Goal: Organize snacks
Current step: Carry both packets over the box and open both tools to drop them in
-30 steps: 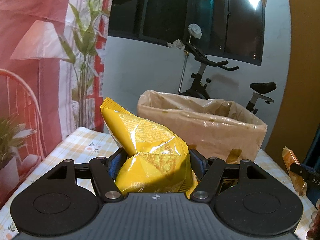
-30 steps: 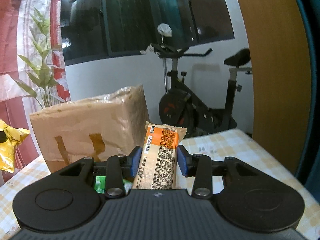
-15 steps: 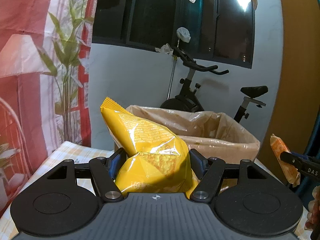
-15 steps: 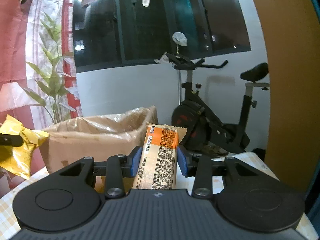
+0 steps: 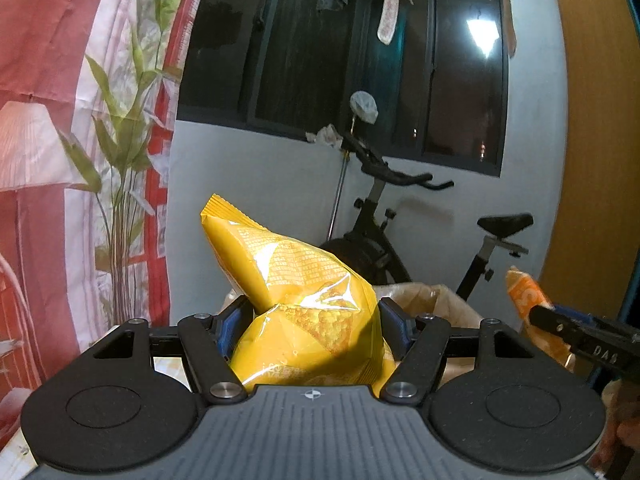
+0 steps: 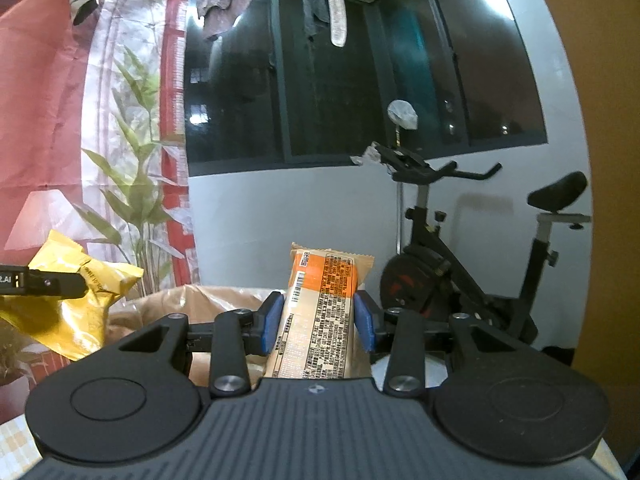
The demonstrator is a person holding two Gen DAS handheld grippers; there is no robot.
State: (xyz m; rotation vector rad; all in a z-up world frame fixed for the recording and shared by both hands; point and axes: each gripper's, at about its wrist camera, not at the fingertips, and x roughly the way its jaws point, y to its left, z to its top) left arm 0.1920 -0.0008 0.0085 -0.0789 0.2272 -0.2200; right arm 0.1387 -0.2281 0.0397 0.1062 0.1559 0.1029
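My left gripper (image 5: 312, 320) is shut on a puffy yellow snack bag (image 5: 296, 288) that sticks up and to the left between the blue pads. My right gripper (image 6: 318, 320) is shut on an upright orange and beige snack bar (image 6: 320, 312). Both are held in the air just in front of a cardboard box lined with clear plastic (image 6: 216, 300), whose rim (image 5: 436, 300) shows low behind each gripper. The yellow bag (image 6: 76, 304) appears at the left edge of the right wrist view. At the right edge of the left wrist view, the snack bar (image 5: 528, 296) is seen.
An exercise bike (image 6: 448, 264) stands behind the box against a pale wall under a dark window. A red curtain with a printed plant (image 5: 116, 152) hangs at the left. An orange wall panel (image 6: 612, 200) is at the right. A checked tablecloth (image 6: 16, 436) shows at the lower left.
Both grippers rose with their snacks; the box sank in both views from filling the middle to only its rim showing. More of the window and hanging laundry came into view.
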